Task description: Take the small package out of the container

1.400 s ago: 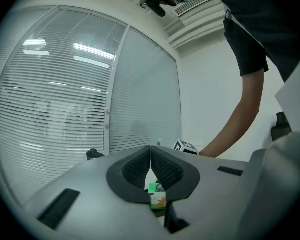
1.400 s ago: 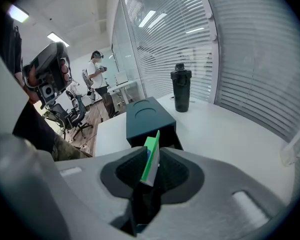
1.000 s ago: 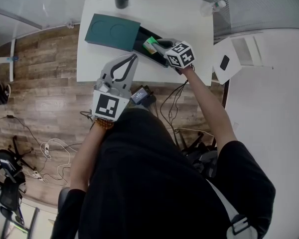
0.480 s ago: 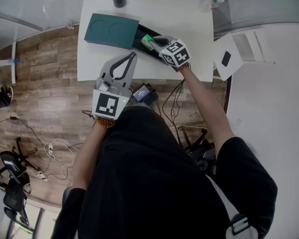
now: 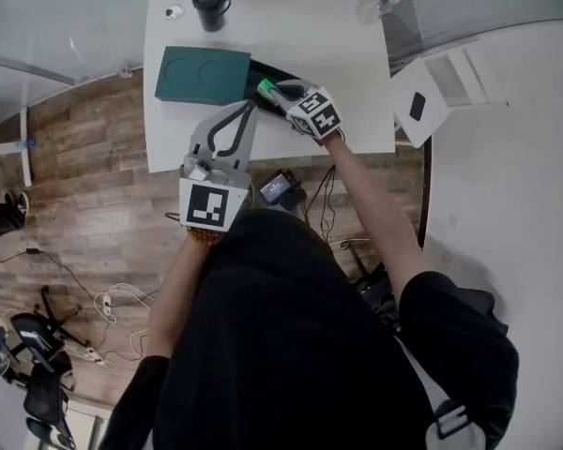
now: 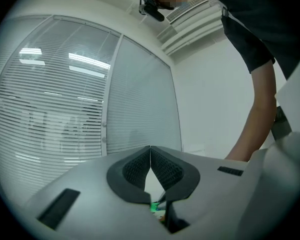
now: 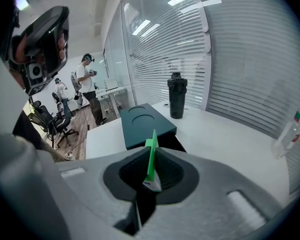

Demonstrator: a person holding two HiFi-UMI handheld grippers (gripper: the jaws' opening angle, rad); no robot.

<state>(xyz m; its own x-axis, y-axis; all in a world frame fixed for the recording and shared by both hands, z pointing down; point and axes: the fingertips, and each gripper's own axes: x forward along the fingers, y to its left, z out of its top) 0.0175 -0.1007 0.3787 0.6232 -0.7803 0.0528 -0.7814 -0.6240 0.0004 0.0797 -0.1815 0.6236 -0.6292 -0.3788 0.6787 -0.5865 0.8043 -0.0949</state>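
In the head view, the right hand-held gripper [image 5: 280,92] is held at the open end of the dark green container [image 5: 202,75] on the white surface [image 5: 357,73], with the small package [image 5: 266,88] at its tips. The left hand-held gripper [image 5: 247,109] is held near the surface's front edge. In the left gripper view, its jaws are seen together and empty. In the right gripper view, the thin green package is pinched upright between the closing jaws.

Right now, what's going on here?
A person works two handheld tongs at a white table. The right tongs are closing on a small green package, pinched between their pads, at the open black container. The left tongs are shut and empty, held over the table's near edge.
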